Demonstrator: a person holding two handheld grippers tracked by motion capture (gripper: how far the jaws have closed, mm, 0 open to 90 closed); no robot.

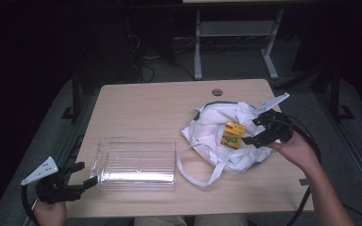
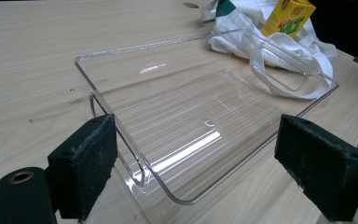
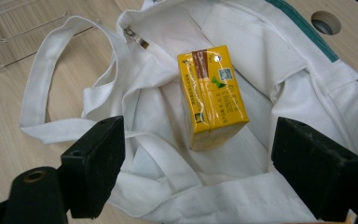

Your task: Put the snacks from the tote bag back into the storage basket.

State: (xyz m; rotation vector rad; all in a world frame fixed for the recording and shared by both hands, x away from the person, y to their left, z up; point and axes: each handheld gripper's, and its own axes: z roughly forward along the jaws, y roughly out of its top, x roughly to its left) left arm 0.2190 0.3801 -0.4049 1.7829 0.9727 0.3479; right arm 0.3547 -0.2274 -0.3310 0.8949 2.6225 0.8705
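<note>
A pale wooden table (image 1: 146,108) in a dark room: my right gripper (image 1: 263,130) hovers wide open beside the carton (image 1: 233,134) on the bag (image 1: 207,127); my left gripper (image 1: 78,178), wide open, straddles the tray (image 1: 136,162) corner.

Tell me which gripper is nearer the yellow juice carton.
Right. The right gripper hovers open just beside the yellow juice carton on the white bag; the left gripper sits far across the table at the clear tray.
</note>
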